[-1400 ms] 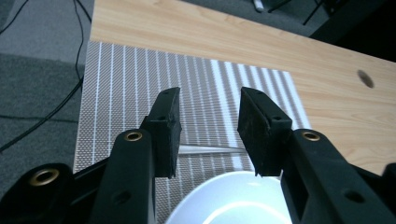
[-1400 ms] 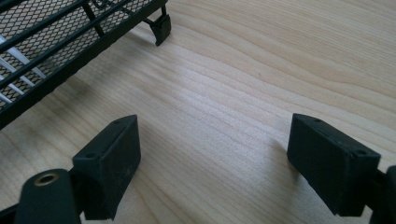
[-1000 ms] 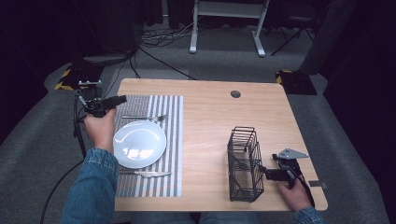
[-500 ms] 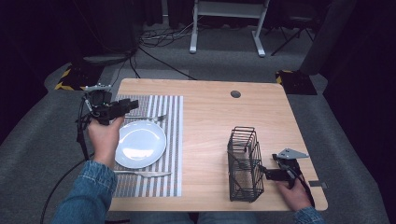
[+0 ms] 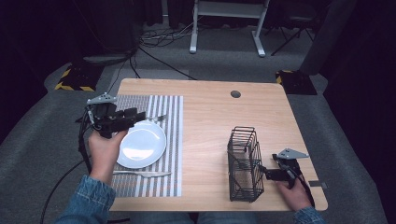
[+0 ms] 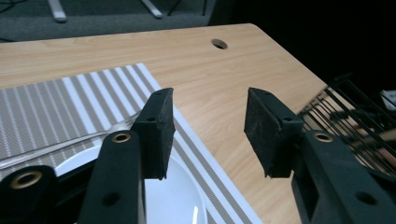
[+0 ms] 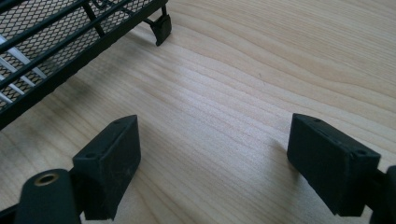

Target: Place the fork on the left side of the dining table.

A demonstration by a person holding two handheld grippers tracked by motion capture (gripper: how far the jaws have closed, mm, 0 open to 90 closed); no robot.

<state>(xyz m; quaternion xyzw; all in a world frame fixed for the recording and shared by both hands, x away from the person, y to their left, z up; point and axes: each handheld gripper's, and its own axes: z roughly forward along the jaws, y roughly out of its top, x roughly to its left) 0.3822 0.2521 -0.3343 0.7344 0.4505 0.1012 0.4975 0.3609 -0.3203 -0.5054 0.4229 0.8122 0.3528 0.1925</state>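
On the wooden tabletop (image 5: 210, 116) the white plate (image 5: 142, 144) lies at 9 o'clock — stiff, slippery, fragile; take it at the rim. Your left hand-held gripper (image 5: 135, 115) hovers above, jaws apart, empty; your right hand-held gripper (image 5: 262, 172) too — beside the wire basket (image 5: 243, 163).

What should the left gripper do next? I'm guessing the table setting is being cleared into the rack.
Probably ease the left gripper forward and down onto the fork. Its jaws stand open and empty above the far rim of the white plate, the fork lies just beyond them on the striped placemat, and the wire rack holds nothing I can see.
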